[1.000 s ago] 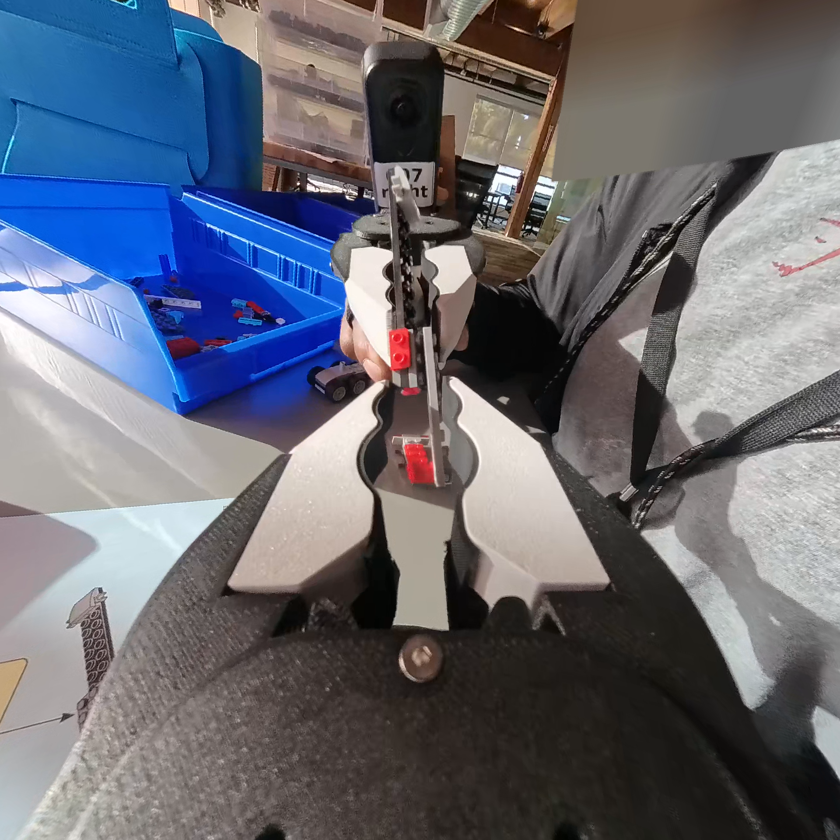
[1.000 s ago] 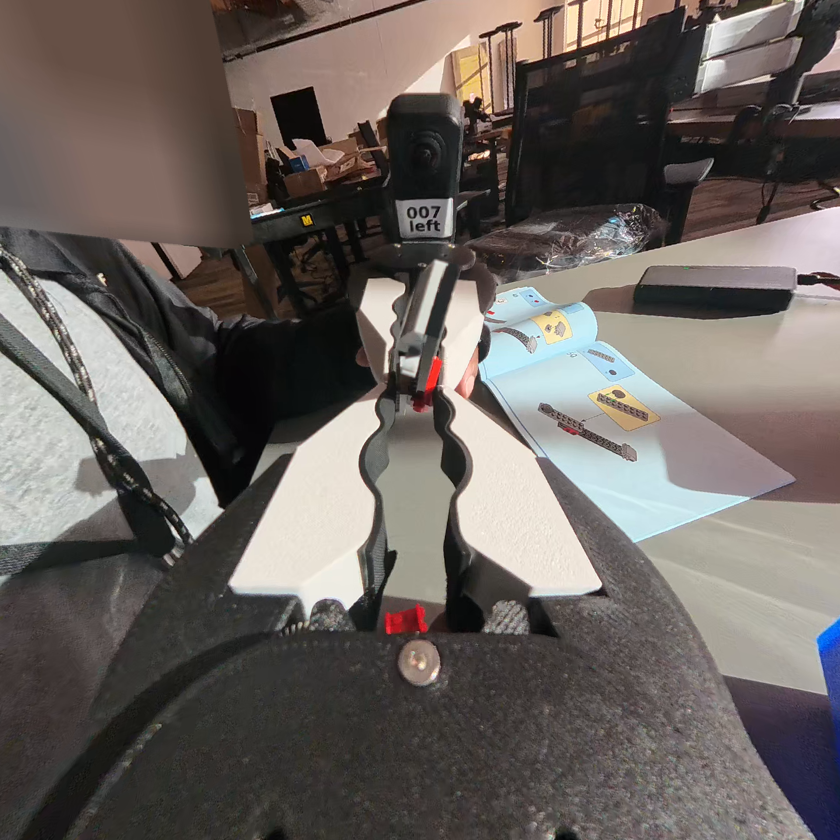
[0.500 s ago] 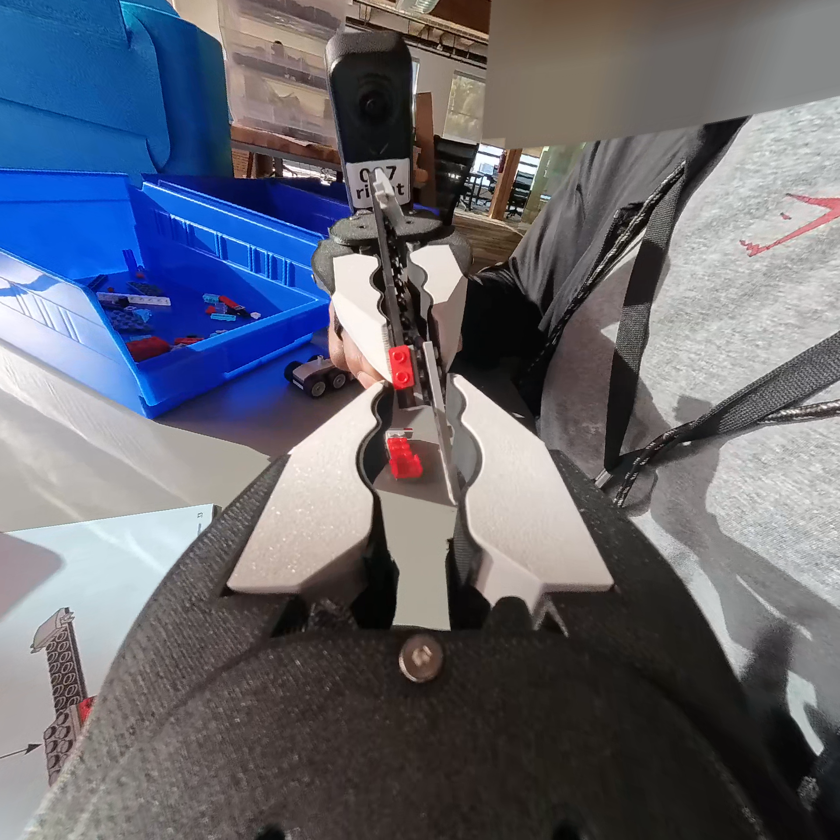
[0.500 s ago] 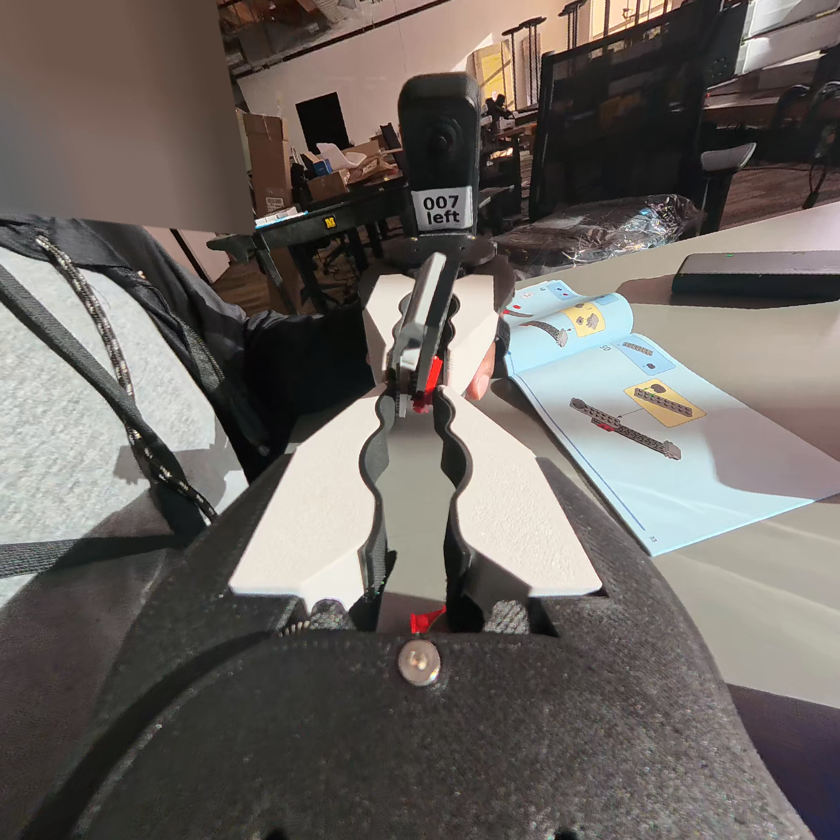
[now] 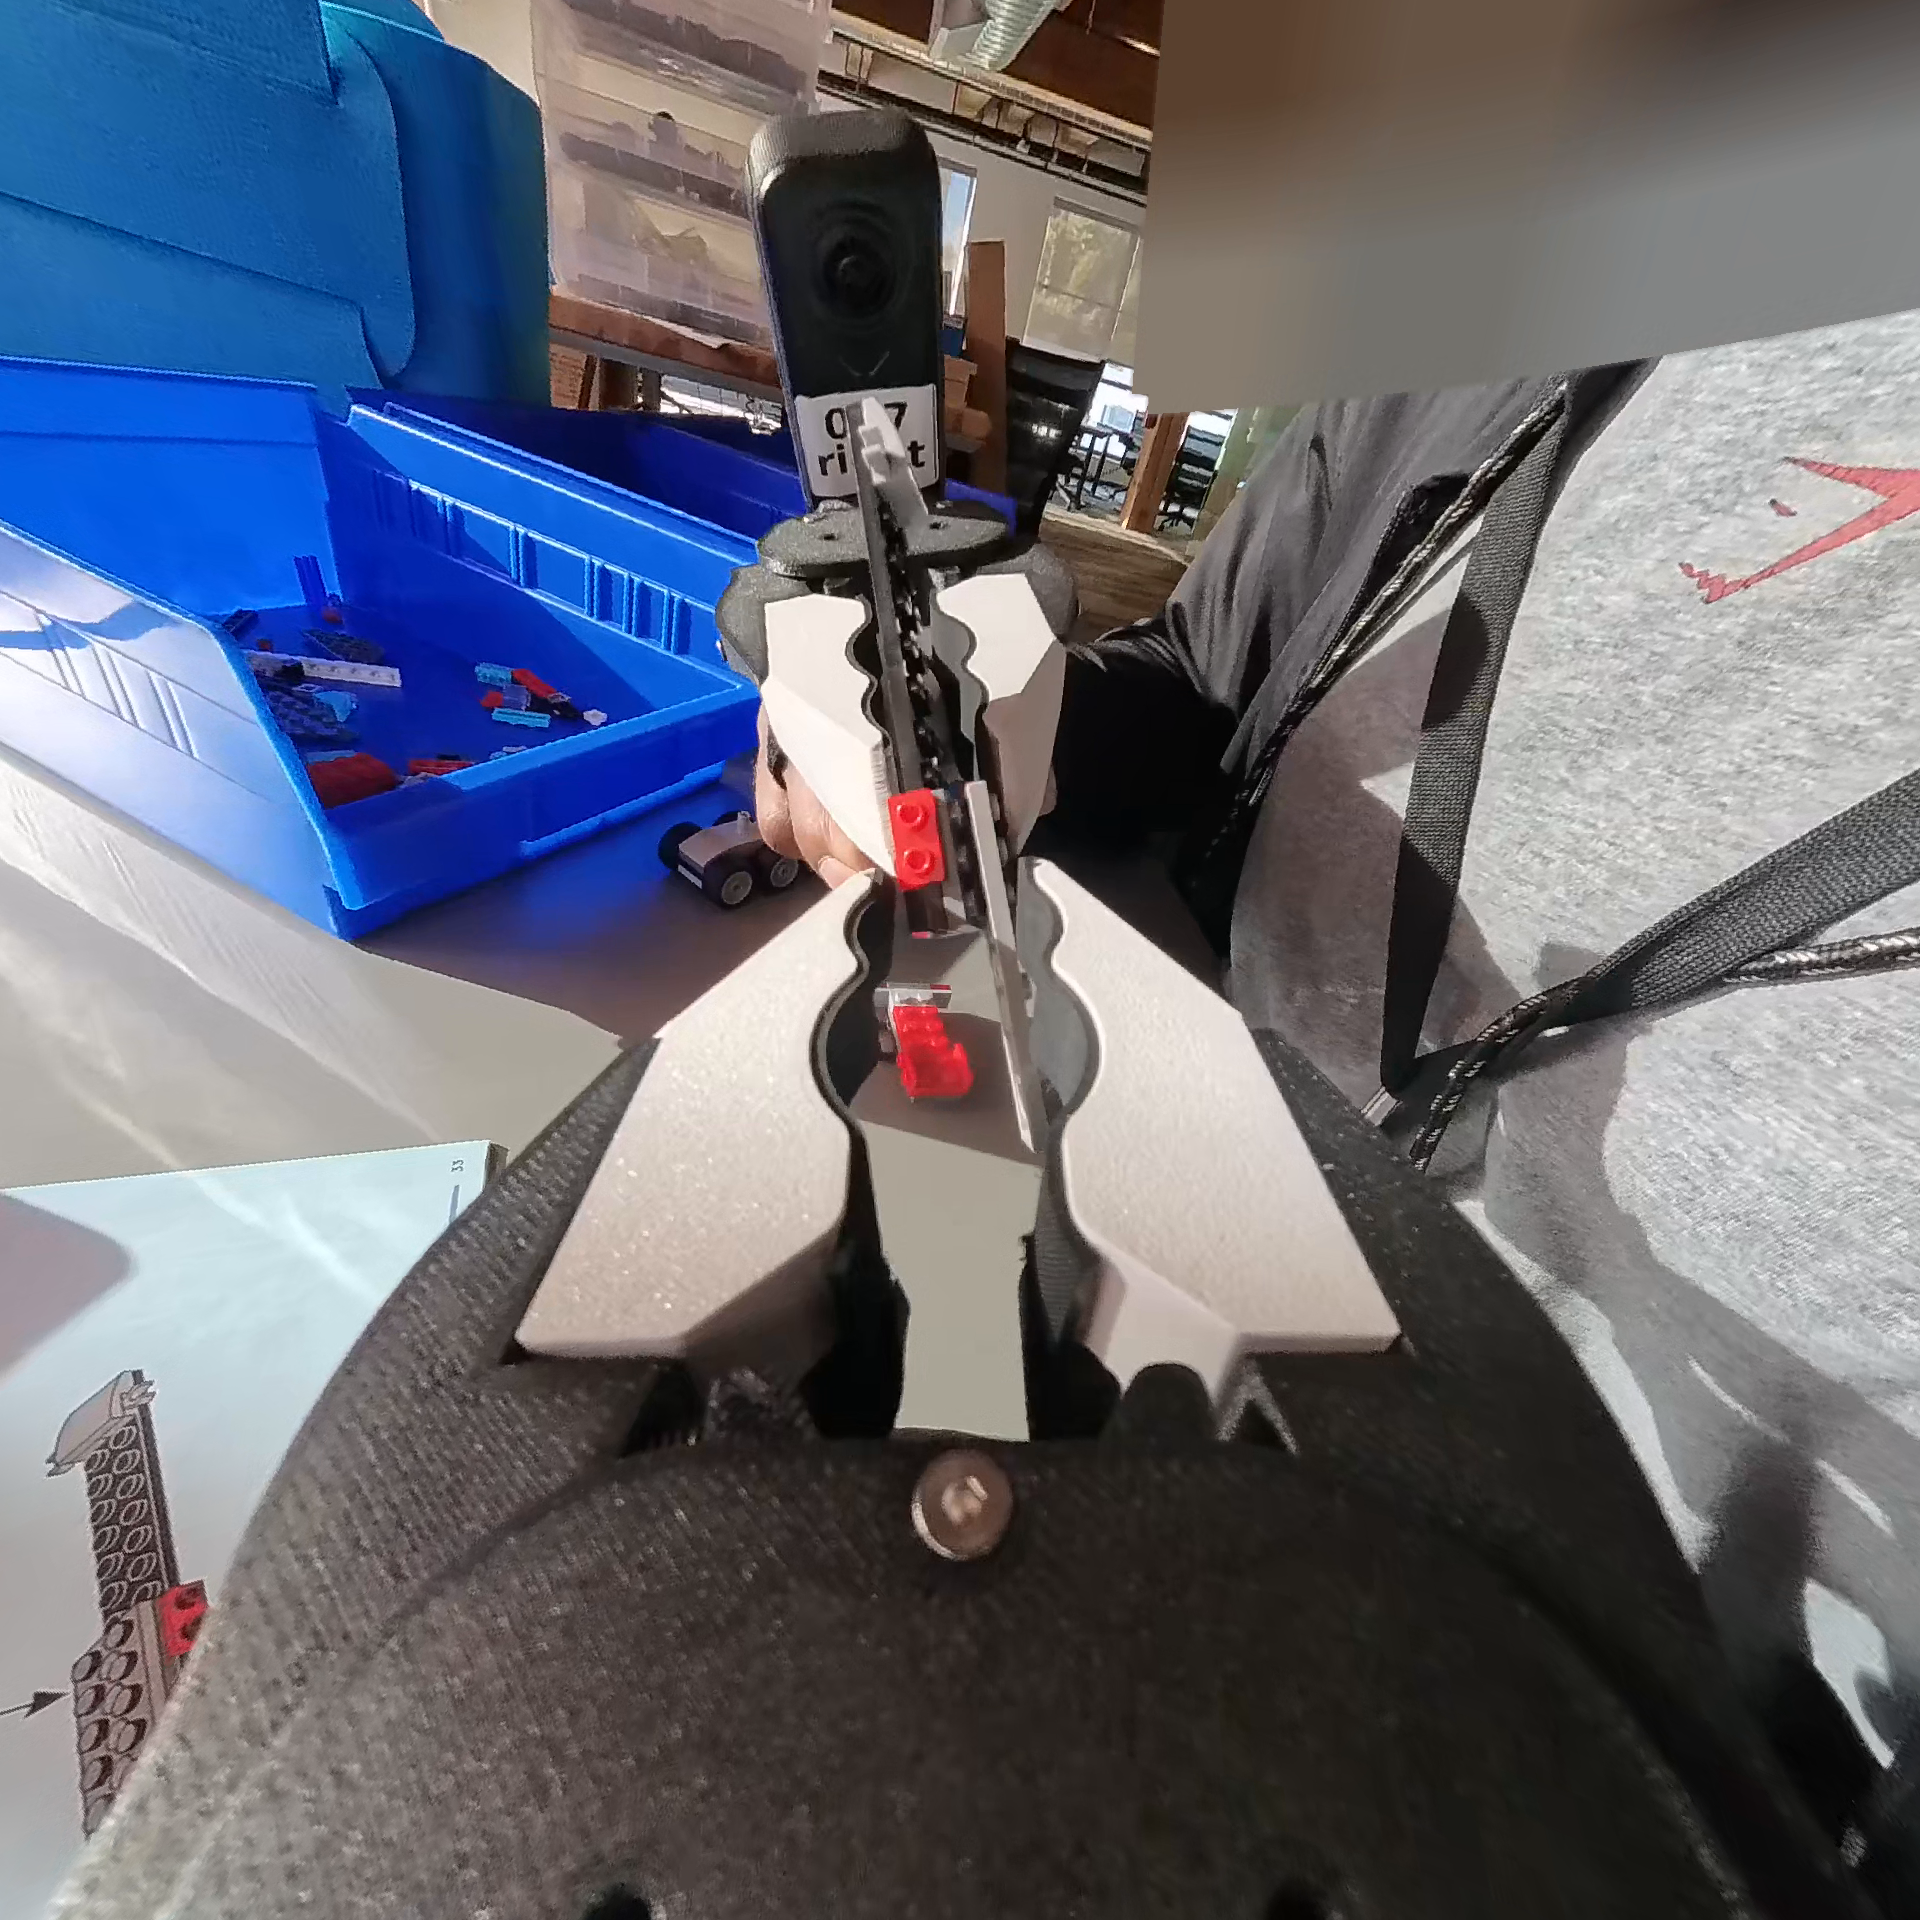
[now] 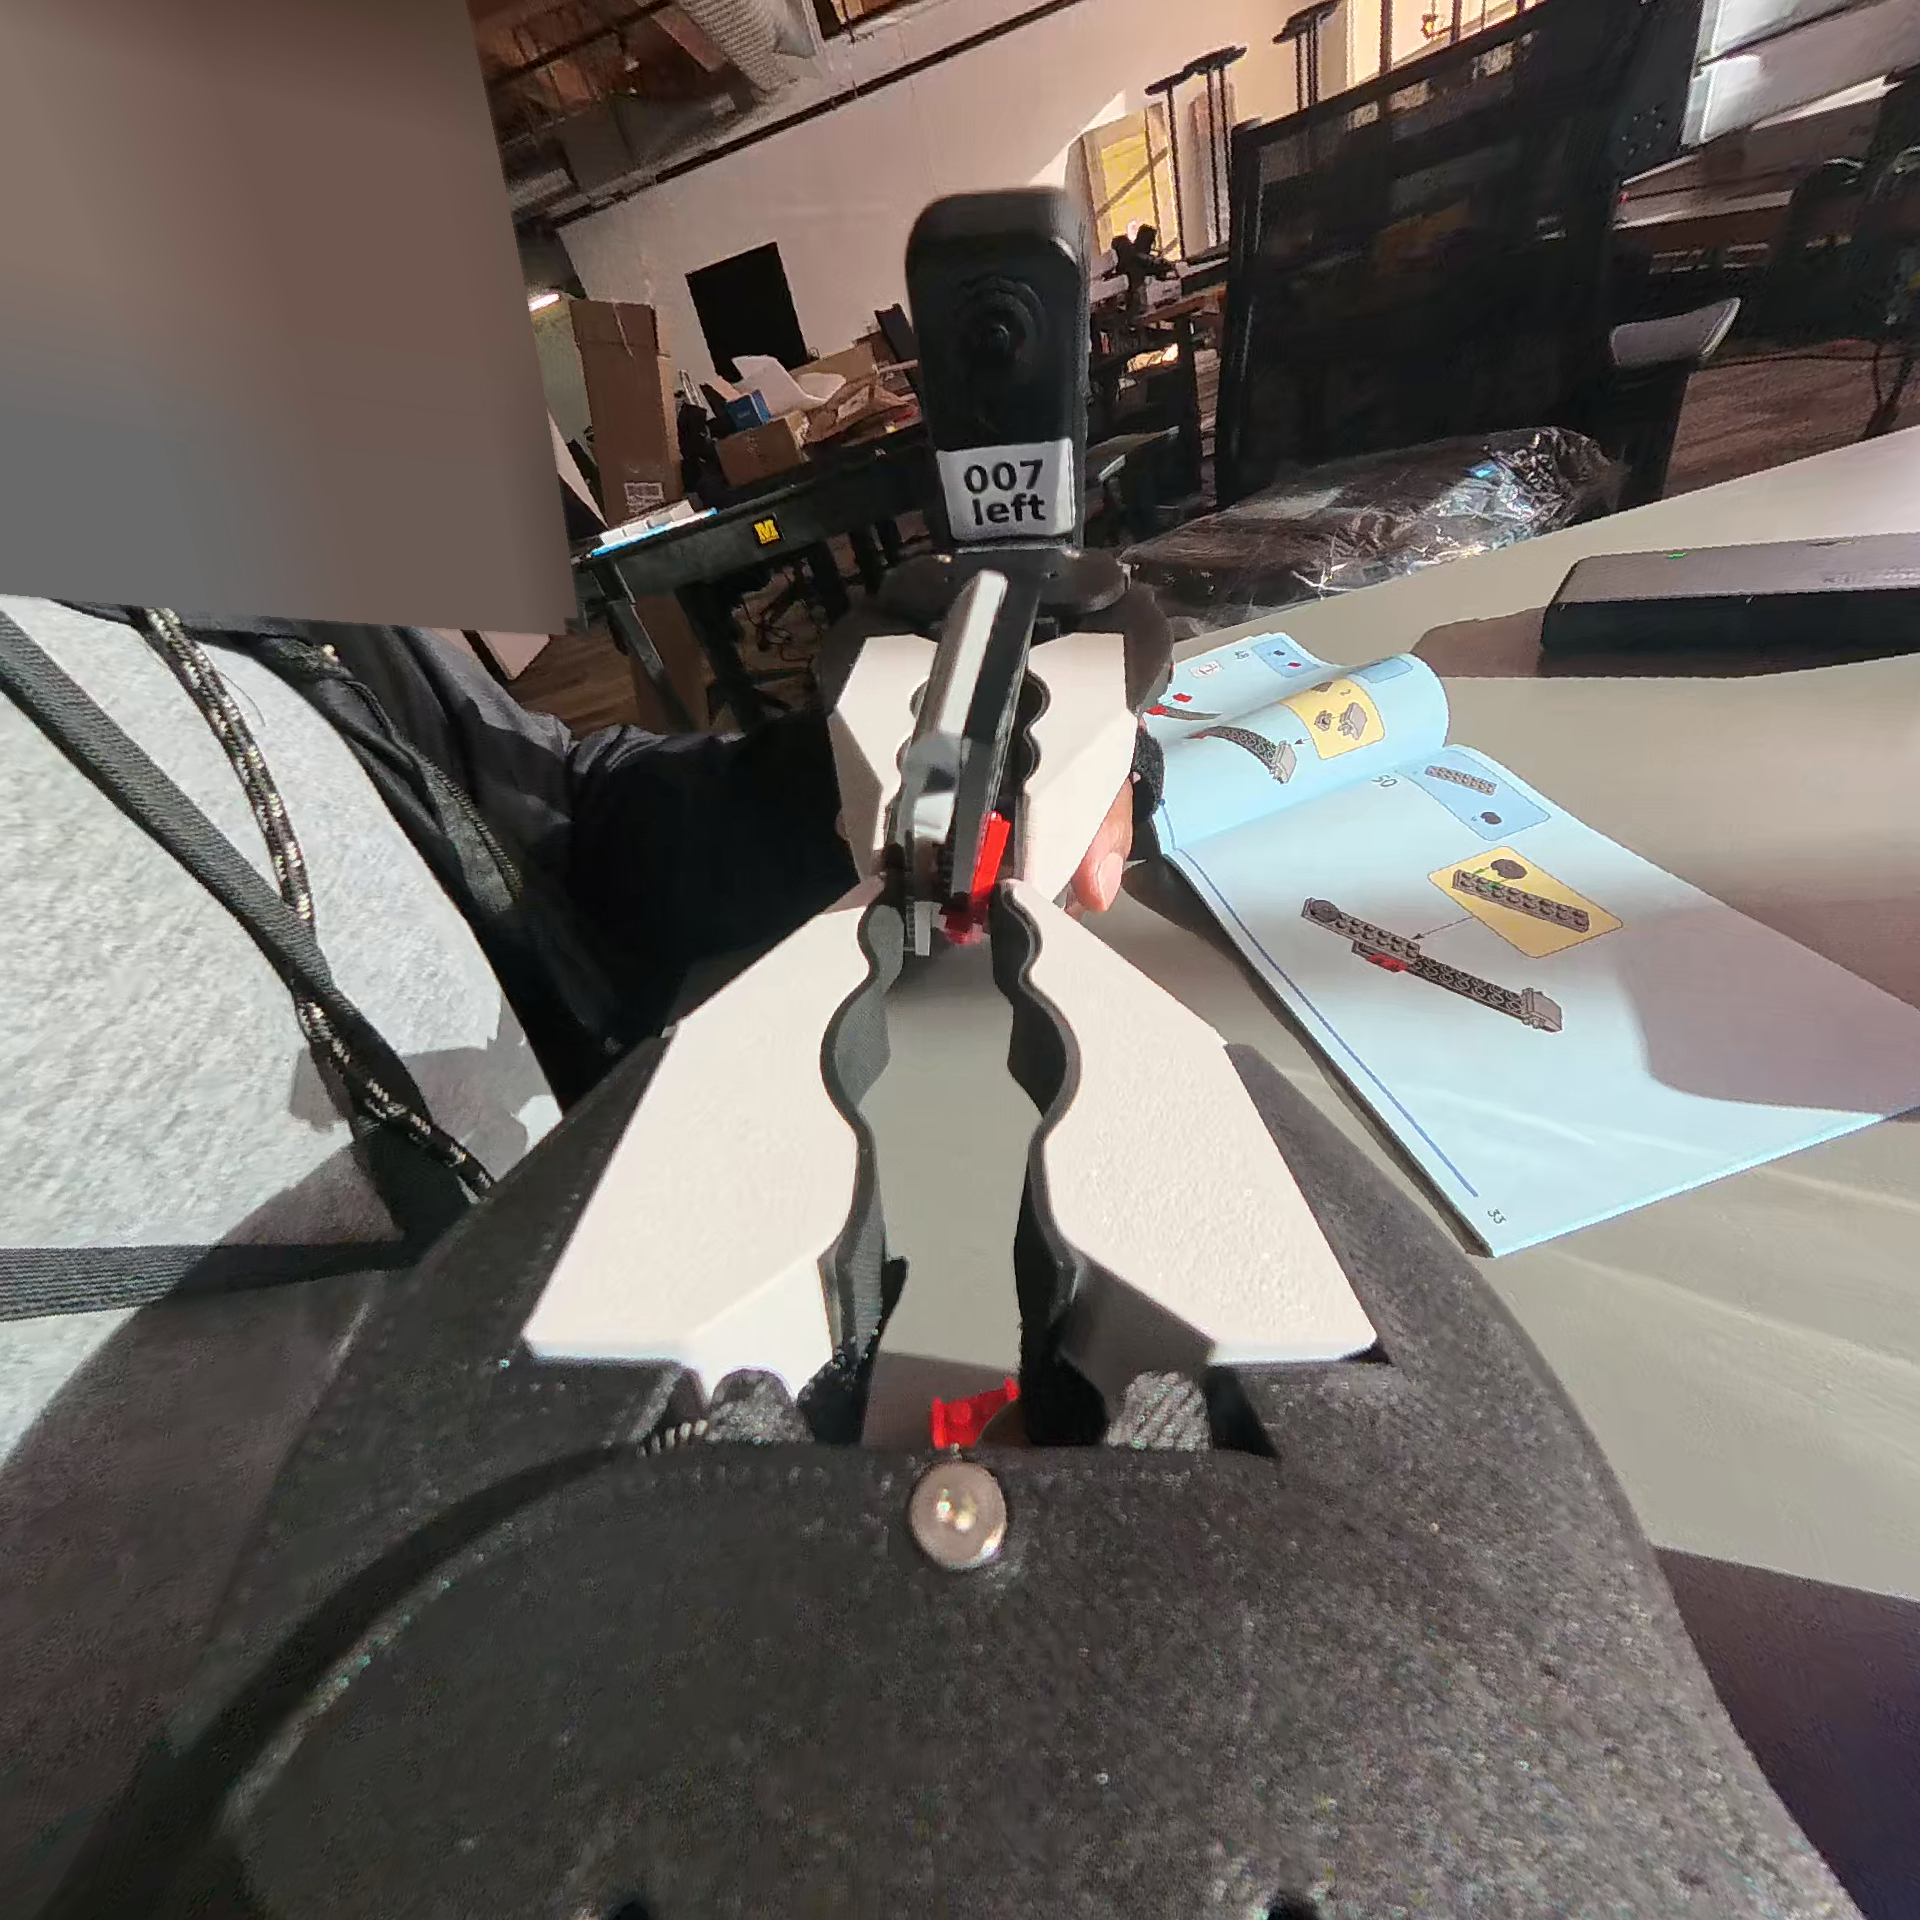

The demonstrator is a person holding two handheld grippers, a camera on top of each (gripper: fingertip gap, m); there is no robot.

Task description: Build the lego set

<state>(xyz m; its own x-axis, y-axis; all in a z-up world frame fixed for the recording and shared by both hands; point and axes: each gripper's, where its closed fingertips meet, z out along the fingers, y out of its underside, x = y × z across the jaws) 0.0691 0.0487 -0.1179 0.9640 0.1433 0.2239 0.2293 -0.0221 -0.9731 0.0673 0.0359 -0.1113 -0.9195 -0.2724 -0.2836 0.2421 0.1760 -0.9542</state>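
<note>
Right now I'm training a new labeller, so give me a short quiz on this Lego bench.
1. True or false: the blue bin is empty.
2. The small Lego car stands: A in the bin, B on the table beside the bin, C on a shelf.
3. What colour is the small brick on the Lego beam held between the left gripper and right gripper?
Key: 1 false, loose pieces lie in it; 2 B; 3 red.
</note>
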